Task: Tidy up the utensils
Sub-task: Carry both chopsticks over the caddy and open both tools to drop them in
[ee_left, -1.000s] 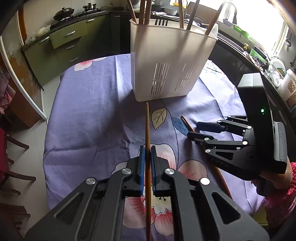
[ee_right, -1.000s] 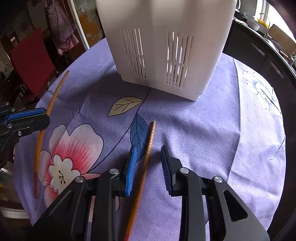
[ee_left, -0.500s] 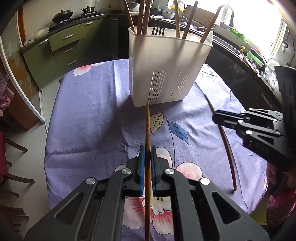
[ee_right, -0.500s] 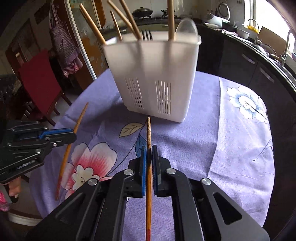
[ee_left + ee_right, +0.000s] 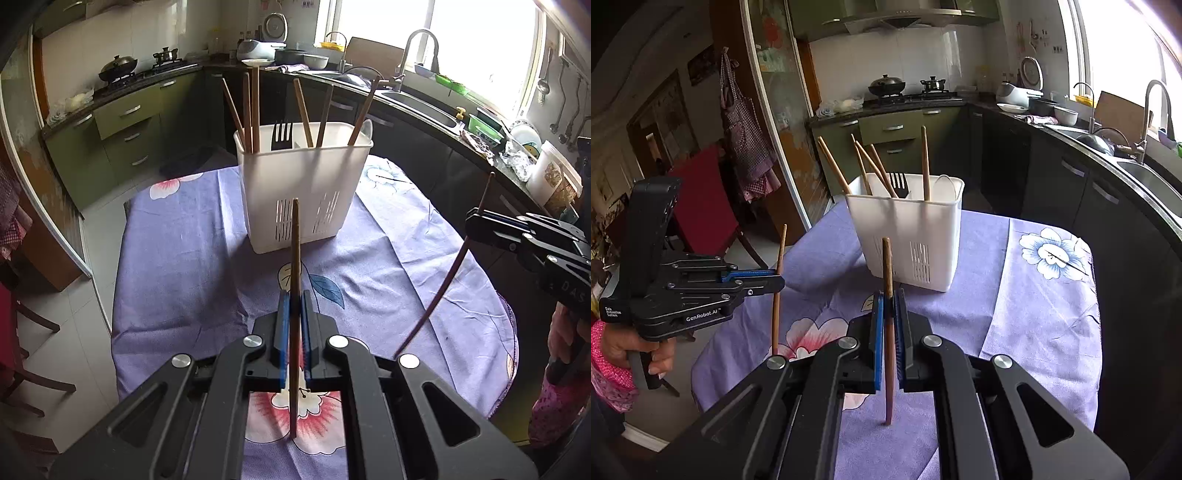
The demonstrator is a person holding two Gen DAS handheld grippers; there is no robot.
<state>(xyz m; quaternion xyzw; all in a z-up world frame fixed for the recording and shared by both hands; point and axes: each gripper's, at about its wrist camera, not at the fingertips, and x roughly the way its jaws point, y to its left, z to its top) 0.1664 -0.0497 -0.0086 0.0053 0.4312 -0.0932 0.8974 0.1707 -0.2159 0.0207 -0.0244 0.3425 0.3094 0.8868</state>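
My left gripper point(image 5: 293, 299) is shut on a brown chopstick point(image 5: 294, 258) and holds it above the table. It also shows in the right wrist view point(image 5: 777, 275) with its chopstick point(image 5: 780, 251) upright. My right gripper point(image 5: 889, 299) is shut on a second chopstick point(image 5: 887, 266), also lifted. It shows in the left wrist view point(image 5: 474, 219) at the right with that chopstick point(image 5: 448, 280). The white utensil holder point(image 5: 306, 192) stands ahead with several chopsticks, a black fork point(image 5: 281, 134) and a clear spoon inside. It shows in the right wrist view point(image 5: 916, 236) too.
The round table has a purple floral cloth point(image 5: 177, 258). Green kitchen cabinets point(image 5: 122, 122) and a dark counter with a sink point(image 5: 417, 99) lie beyond. A red chair point(image 5: 705, 199) stands left of the table.
Both grippers have risen from the table with their chopsticks. The right gripper shut on its chopstick and lifted it off the cloth. The holder now looks farther off.
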